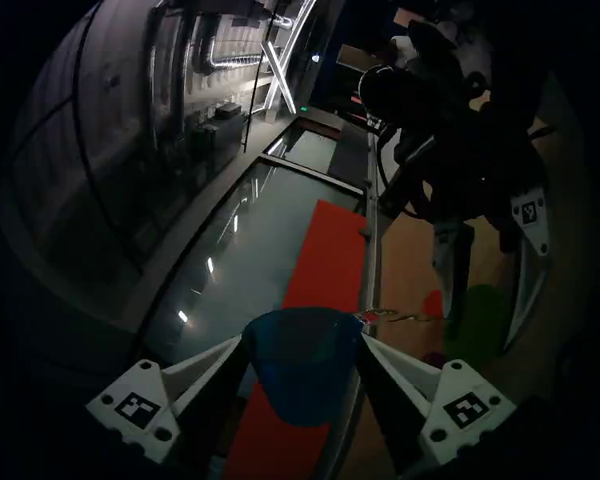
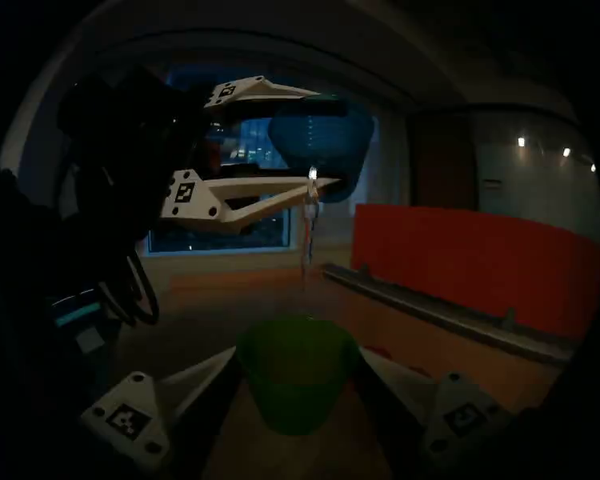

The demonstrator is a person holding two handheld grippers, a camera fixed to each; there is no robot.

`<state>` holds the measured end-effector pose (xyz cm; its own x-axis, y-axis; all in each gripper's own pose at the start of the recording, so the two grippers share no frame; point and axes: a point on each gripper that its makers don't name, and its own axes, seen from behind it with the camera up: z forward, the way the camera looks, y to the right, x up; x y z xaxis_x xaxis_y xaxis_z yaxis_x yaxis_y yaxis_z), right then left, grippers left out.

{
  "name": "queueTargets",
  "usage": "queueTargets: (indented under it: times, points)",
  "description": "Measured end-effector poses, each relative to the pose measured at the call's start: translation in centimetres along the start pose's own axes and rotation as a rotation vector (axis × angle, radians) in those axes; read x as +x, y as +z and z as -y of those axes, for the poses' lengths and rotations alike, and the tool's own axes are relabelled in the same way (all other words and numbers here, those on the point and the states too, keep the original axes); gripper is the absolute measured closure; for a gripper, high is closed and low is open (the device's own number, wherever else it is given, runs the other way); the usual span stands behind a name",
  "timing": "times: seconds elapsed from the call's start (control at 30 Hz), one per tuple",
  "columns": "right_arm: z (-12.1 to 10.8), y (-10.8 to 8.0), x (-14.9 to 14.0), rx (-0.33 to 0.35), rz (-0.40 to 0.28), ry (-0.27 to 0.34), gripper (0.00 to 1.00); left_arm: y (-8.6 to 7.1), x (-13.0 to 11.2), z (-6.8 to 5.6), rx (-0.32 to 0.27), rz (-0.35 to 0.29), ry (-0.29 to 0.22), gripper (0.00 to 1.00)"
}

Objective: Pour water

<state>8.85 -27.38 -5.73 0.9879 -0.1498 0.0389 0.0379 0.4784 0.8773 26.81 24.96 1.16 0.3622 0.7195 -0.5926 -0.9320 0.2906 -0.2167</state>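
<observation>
My left gripper (image 1: pixel 304 364) is shut on a blue cup (image 1: pixel 304 368), which is tipped over on its side. A thin stream of water (image 2: pixel 306 240) runs from the blue cup (image 2: pixel 322 144) down into a green cup (image 2: pixel 296 372). The green cup stands upright with my right gripper (image 2: pixel 296 376) shut on it, just above the wooden table (image 2: pixel 220 312). In the left gripper view the green cup (image 1: pixel 480 324) sits low at the right between the right gripper's white fingers (image 1: pixel 532 264). In the right gripper view the left gripper (image 2: pixel 320 140) hangs above and behind the green cup.
The room is dim. A red panel (image 2: pixel 476 256) with a metal rail (image 2: pixel 452 316) borders the table's far side. Dark glass windows (image 1: pixel 244 240) lie beyond the table. A person's dark sleeve and cables (image 2: pixel 108 208) hang at the left.
</observation>
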Motion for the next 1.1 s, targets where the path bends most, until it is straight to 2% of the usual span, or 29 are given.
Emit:
queueTargets:
  times: [0.37, 1.1]
  points:
    - [-0.06, -0.07, 0.10, -0.005, -0.002, -0.002, 0.00, -0.15, 0.19, 0.67, 0.005, 0.005, 0.040, 0.13]
    - [-0.13, -0.17, 0.02, -0.006, -0.002, -0.012, 0.00, -0.19, 0.07, 0.71, 0.008, 0.015, 0.102, 0.13]
